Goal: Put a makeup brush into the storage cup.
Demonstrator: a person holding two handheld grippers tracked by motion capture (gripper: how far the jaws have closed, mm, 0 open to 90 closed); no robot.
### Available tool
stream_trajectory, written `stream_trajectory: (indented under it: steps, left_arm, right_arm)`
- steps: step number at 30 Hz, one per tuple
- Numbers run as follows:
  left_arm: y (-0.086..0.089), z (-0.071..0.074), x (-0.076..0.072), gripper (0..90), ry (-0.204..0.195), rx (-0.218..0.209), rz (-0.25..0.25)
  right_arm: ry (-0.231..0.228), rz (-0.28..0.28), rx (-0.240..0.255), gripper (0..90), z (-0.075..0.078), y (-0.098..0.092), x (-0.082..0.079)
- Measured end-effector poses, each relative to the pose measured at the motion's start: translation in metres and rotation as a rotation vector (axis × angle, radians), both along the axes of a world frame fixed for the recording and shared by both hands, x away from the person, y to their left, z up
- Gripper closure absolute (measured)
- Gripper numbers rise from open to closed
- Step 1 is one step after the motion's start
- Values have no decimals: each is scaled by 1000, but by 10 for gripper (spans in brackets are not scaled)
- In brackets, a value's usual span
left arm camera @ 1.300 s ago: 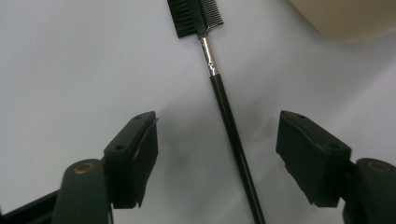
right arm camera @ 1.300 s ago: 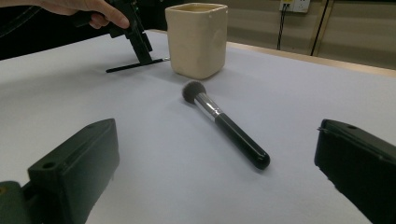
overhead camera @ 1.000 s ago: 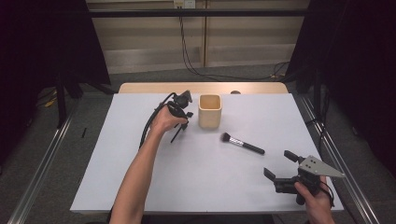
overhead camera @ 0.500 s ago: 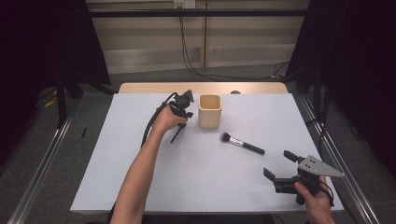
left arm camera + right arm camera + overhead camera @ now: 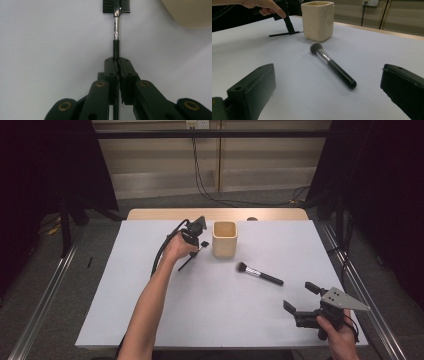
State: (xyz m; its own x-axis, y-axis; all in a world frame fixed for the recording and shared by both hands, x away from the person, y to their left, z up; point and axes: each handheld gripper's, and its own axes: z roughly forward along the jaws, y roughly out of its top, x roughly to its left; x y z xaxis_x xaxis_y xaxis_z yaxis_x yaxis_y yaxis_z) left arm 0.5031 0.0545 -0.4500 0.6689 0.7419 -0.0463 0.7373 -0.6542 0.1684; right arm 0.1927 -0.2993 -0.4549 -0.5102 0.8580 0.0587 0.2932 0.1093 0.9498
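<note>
A thin eyebrow brush [image 5: 116,27] with a black handle, silver ferrule and comb head lies on the white table, left of a cream square cup [image 5: 224,238]. My left gripper [image 5: 117,61] points down at it and has just been closing; its jaws now press the handle between them. In the high view this left gripper [image 5: 193,251] stands over the eyebrow brush [image 5: 186,264]. A black powder brush [image 5: 260,274] lies in the middle of the table. My right gripper [image 5: 301,297] is open near the front right corner, with the powder brush [image 5: 332,66] lying beyond its jaws.
The white table cover [image 5: 150,310] ends at a wooden strip [image 5: 165,214] along the far edge. Cables [image 5: 162,252] trail from the left gripper across the table. Metal rails [image 5: 45,305] run along the floor on both sides.
In the high view both hands, the cup and the two brushes keep their places. The left jaws' movement is too small to make out there.
</note>
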Motion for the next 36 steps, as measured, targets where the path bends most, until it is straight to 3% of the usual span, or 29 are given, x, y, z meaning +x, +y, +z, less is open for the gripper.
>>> stream_trajectory:
  steps: [6, 15, 17, 20, 32, 36]
  left_arm:
    - [3, 1, 0, 859, 2, -20, -10]
    - [11, 9, 0, 859, -16, -84, 16]
    - [12, 13, -1, 859, -32, -106, 34]
    - [14, 17, -1, 859, -48, -96, 42]
    - [32, 38, -8, 858, -150, -225, 88]
    - [36, 41, -9, 858, -177, -238, 86]
  right_arm:
    - [3, -8, -2, 0, -1, 0, 1]
    - [3, -7, -1, 0, 0, 0, 1]
    - [3, -5, -1, 0, 0, 0, 1]
    - [4, -9, -3, 0, 0, 0, 1]
    - [1, -22, 2, 0, 0, -1, 1]
    - [1, -22, 0, 0, 0, -1, 1]
